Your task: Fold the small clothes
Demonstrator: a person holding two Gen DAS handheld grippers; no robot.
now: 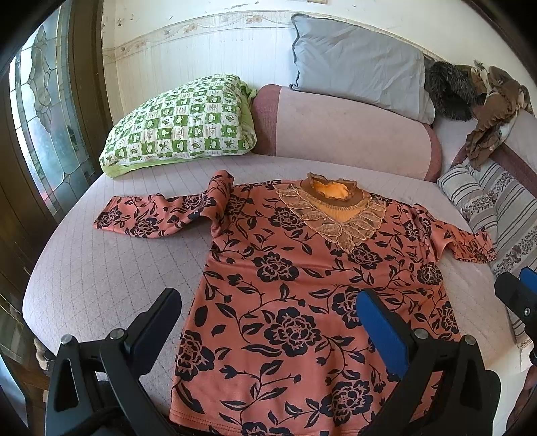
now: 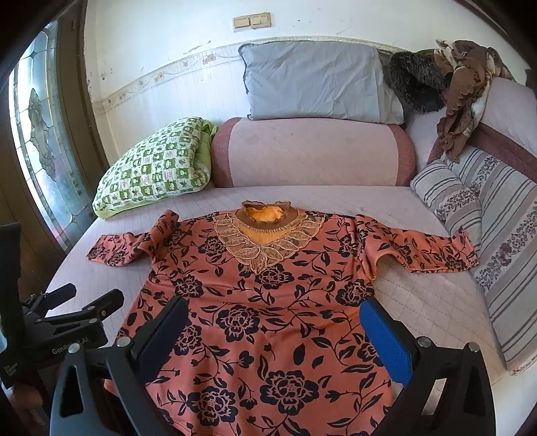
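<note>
Only from the right wrist: wall switches (image 2: 251, 21); both grippers wide above floral top (image 2: 268, 302).

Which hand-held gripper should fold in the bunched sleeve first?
Left, probably. The left hand-held gripper hangs open over the orange floral long-sleeved top on the side of its bunched sleeve; the right hand-held gripper sits farther away.

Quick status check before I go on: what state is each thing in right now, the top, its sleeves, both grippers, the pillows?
Floral top: spread flat, front up, unfolded.
Left sleeve: stretched out, bunched at the shoulder.
Right sleeve: stretched out, flat.
Left gripper: open, holding nothing.
Right gripper: open, holding nothing.
Green checked pillow: leaning on the bolster.
Grey pillow: propped against the wall.
</note>
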